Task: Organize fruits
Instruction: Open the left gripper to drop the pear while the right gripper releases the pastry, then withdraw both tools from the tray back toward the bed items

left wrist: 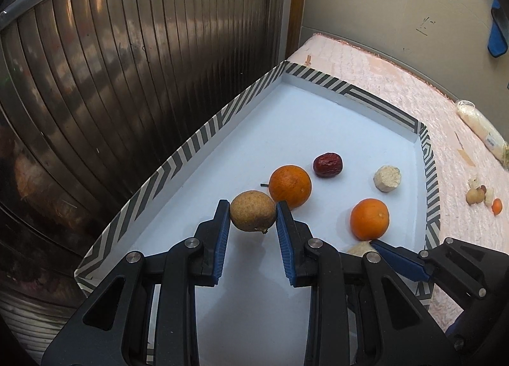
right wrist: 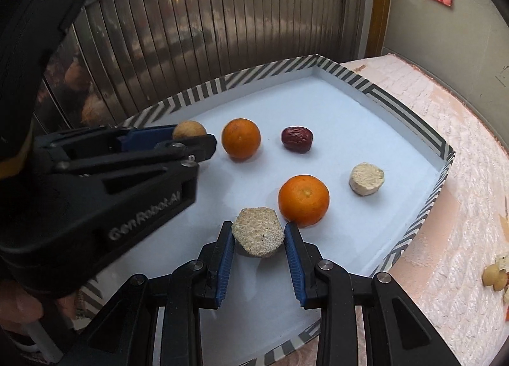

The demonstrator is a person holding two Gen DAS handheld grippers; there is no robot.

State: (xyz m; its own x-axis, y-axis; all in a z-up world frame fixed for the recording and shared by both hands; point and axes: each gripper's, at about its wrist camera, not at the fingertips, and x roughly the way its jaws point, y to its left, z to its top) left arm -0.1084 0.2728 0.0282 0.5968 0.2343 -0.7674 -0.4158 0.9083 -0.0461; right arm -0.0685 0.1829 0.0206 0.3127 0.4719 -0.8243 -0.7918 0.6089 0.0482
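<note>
A white tray (left wrist: 286, 130) with a striped rim holds two oranges (left wrist: 290, 186) (left wrist: 369, 219), a red date (left wrist: 328, 165) and a pale round cake piece (left wrist: 386, 178). My left gripper (left wrist: 253, 211) is shut on a brown longan (left wrist: 253, 210), held just above the tray floor. My right gripper (right wrist: 258, 234) is shut on a pale hexagonal cake piece (right wrist: 257, 232) near the tray's front, beside the nearer orange (right wrist: 303, 200). The left gripper (right wrist: 191, 140) also shows in the right wrist view, with the longan (right wrist: 188, 130), farther orange (right wrist: 240, 139) and date (right wrist: 296, 139).
The tray sits on a pink textured cloth (left wrist: 413, 92). A small heap of fruit bits (left wrist: 482, 196) and a wrapped white packet (left wrist: 480, 130) lie on the cloth at the right. A ribbed metal shutter (left wrist: 127, 63) stands close behind the tray's left side.
</note>
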